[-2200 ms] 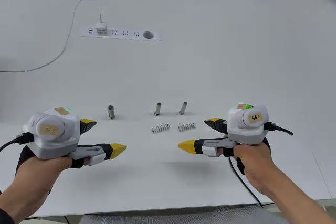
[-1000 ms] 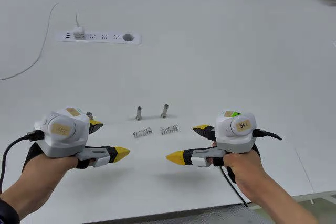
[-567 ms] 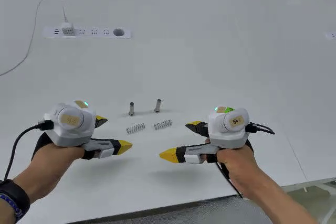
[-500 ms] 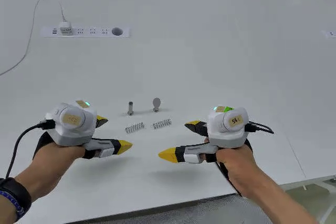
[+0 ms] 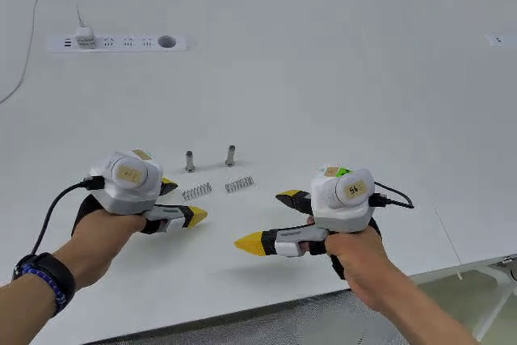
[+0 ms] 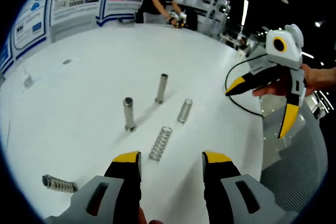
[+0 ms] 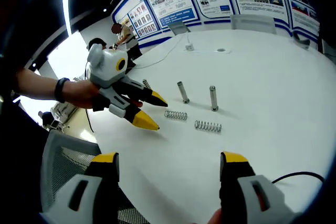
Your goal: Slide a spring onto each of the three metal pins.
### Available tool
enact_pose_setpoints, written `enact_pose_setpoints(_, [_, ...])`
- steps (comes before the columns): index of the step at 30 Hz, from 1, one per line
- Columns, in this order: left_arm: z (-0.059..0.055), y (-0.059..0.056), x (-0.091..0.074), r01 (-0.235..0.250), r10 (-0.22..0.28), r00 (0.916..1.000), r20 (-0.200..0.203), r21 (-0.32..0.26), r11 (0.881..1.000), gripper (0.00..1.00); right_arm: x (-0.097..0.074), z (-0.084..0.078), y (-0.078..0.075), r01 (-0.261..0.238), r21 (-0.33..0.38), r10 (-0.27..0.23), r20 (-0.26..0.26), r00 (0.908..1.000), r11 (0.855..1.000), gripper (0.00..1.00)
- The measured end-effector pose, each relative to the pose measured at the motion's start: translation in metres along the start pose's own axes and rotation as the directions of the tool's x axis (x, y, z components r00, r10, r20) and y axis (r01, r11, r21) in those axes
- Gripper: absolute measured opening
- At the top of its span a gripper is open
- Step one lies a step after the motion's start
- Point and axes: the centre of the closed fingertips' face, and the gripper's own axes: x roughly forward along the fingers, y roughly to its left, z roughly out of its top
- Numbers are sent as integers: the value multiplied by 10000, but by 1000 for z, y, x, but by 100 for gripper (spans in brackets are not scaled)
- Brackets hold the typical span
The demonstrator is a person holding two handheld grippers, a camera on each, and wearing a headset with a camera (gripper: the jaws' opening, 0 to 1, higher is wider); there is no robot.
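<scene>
Left gripper point(image 5: 184, 201) and right gripper point(image 5: 262, 218) are hovering, jaws spread apart, empty — two springs point(image 5: 196, 191) are lying near two upright pins point(image 5: 190, 161).

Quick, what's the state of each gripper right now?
Left gripper: open, holding nothing.
Right gripper: open, holding nothing.

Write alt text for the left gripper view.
The left gripper, jaws open, points at two loose springs lying beside two bare upright pins on a white table. The right gripper, also open, is at the right.
</scene>
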Motion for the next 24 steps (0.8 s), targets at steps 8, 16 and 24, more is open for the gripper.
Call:
enact_pose_setpoints(8, [-6, 4, 11, -48, 49, 9995, -316, 54, 10000, 37, 0, -2, 1, 7, 168, -8, 34, 10000, 9999, 80])
enact_pose_setpoints(16, [-2, 16, 12, -636, 643, 9974, -331, 206, 9978, 23, 2, -3, 4, -70, 168, 70, -2, 10000, 9998, 80])
enact_pose_setpoints(24, [-1, 23, 12, -1183, 1214, 9914, -490, 609, 9911, 11, 2, -5, 6, -140, 227, 141, -43, 9999, 9996, 80])
